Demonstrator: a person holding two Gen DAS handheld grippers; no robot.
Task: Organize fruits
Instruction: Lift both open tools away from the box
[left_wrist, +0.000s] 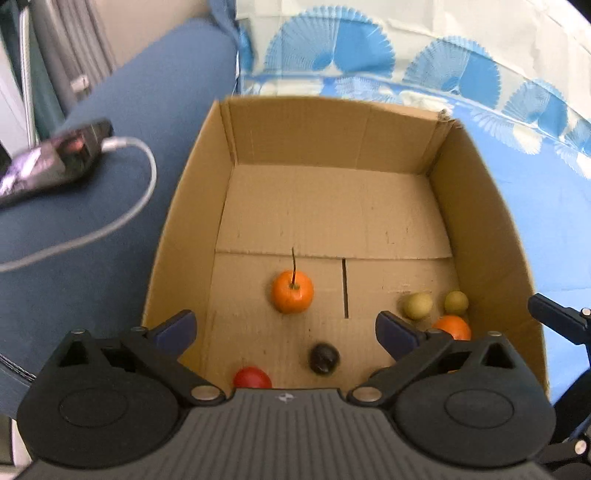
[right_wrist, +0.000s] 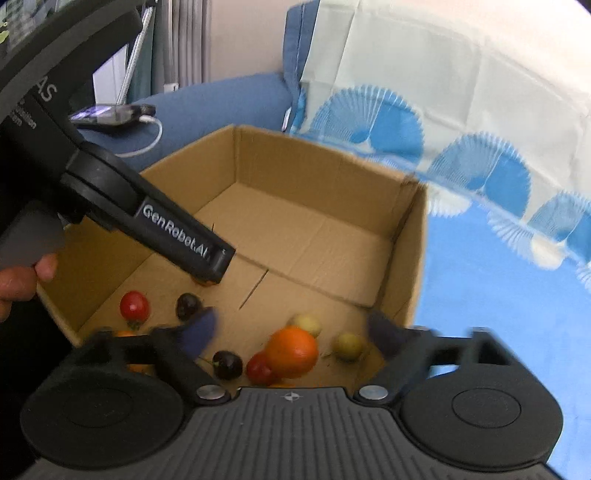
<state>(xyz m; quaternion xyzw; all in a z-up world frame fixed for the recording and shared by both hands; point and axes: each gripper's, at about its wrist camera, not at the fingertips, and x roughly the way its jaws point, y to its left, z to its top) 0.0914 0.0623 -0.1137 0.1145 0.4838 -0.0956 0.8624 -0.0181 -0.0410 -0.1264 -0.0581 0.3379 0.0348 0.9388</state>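
Note:
An open cardboard box (left_wrist: 480, 206) holds the fruit. In the left wrist view an orange fruit with a stem (left_wrist: 292, 291) lies mid-floor, a dark fruit (left_wrist: 324, 358) and a red one (left_wrist: 252, 377) nearer. Two yellow-green fruits (left_wrist: 417, 305) and another orange (left_wrist: 452, 327) lie at the right wall. My left gripper (left_wrist: 286, 328) is open and empty above the floor. My right gripper (right_wrist: 291, 332) is open too. A blurred orange (right_wrist: 291, 352) shows between its fingers, apart from both pads, beside red (right_wrist: 260, 369), dark (right_wrist: 227, 364) and yellow-green (right_wrist: 348, 346) fruits.
The box (right_wrist: 317, 162) rests on a blue and white patterned cloth (left_wrist: 535, 184). To its left, a phone (left_wrist: 55, 162) with a white cable (left_wrist: 140, 192) lies on a blue cushion. A hand (right_wrist: 22, 280) holds the left gripper, whose finger (right_wrist: 177, 232) reaches over the box.

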